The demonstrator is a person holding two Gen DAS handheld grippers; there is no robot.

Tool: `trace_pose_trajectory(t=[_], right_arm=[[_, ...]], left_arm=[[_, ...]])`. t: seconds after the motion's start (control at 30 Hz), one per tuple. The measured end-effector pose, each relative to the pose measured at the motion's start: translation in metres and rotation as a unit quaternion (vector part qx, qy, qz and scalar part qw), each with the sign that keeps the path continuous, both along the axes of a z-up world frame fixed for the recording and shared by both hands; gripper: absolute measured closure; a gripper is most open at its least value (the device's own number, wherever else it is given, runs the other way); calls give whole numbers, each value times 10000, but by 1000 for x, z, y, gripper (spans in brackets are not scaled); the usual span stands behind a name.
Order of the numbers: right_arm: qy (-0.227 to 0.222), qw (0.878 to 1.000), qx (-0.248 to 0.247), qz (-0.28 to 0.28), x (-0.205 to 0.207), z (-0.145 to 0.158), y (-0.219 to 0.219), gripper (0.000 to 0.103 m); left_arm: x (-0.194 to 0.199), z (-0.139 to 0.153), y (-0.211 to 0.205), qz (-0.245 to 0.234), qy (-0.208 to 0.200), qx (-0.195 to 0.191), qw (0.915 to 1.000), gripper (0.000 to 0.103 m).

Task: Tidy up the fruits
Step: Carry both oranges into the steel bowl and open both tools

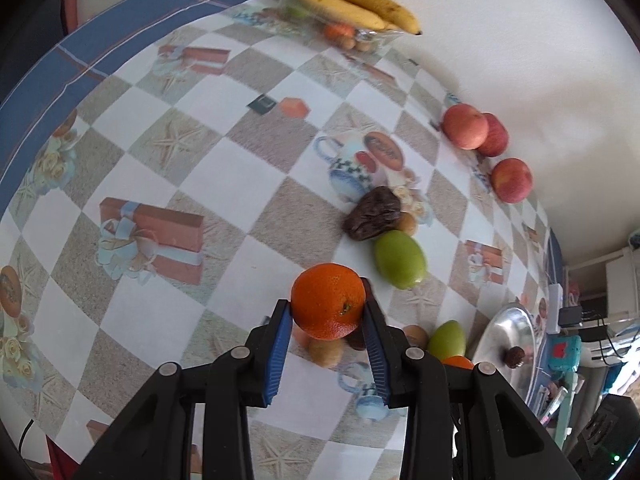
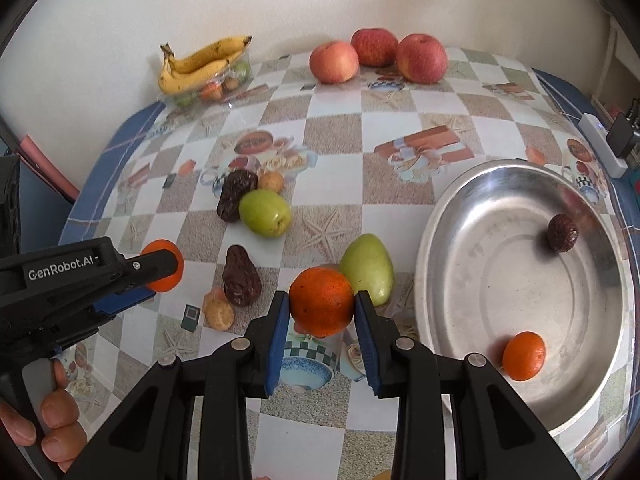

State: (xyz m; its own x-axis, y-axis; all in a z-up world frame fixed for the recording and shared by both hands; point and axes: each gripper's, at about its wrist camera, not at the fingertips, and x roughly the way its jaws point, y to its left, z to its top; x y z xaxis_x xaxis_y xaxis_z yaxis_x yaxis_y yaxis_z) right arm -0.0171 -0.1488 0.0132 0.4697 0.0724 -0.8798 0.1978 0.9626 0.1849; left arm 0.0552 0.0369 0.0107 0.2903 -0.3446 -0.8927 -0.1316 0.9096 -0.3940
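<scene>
The left tool (image 1: 326, 320) is clamped on an orange (image 1: 328, 300) held above the checkered table (image 1: 160, 160), and the right tool (image 2: 322, 316) is clamped on a second orange (image 2: 322, 300) just left of the steel bowl (image 2: 460, 208). That bowl holds a third orange (image 2: 523, 356) and a dark date (image 2: 562, 233). Green fruits (image 2: 265, 213), dates and small brown fruits lie mid-table; three apples (image 2: 378, 56) and bananas (image 2: 200, 64) sit by the wall.
</scene>
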Motion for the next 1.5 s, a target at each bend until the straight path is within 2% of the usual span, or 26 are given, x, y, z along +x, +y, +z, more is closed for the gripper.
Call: trace_pose_trajectory(t=[0.27,0.47,0.7,0.97,1.2,1.37,1.5], right_arm=[[-61,9990,-124,-430,-10,9,-29,68],[-39,9942,-166,-1060,-24,11,-69,68],[107,9821,-266,-1860,-47,8,-119,68],[132,9769,-229,-2122,-62,6,-147,68],[99,9738,-208,-2262,-68,6,-156,68],[133,9742,-193,-2245,-65,4,-154,67],[99,9740,-237,-2253,-65,5,-153,66]], left_arm=[[-7,11,-38,-450,-226,56,9987,65],[-19,11,-73,-957,-294,132,9949,65],[-38,11,-124,-1771,-441,152,9831,65],[-60,7,-168,-2424,-507,33,9688,65],[-64,6,-181,-2626,-506,-164,9634,63],[-64,6,-181,-2647,-513,-95,9629,62],[-63,7,-179,-2645,-566,-69,9627,54]])
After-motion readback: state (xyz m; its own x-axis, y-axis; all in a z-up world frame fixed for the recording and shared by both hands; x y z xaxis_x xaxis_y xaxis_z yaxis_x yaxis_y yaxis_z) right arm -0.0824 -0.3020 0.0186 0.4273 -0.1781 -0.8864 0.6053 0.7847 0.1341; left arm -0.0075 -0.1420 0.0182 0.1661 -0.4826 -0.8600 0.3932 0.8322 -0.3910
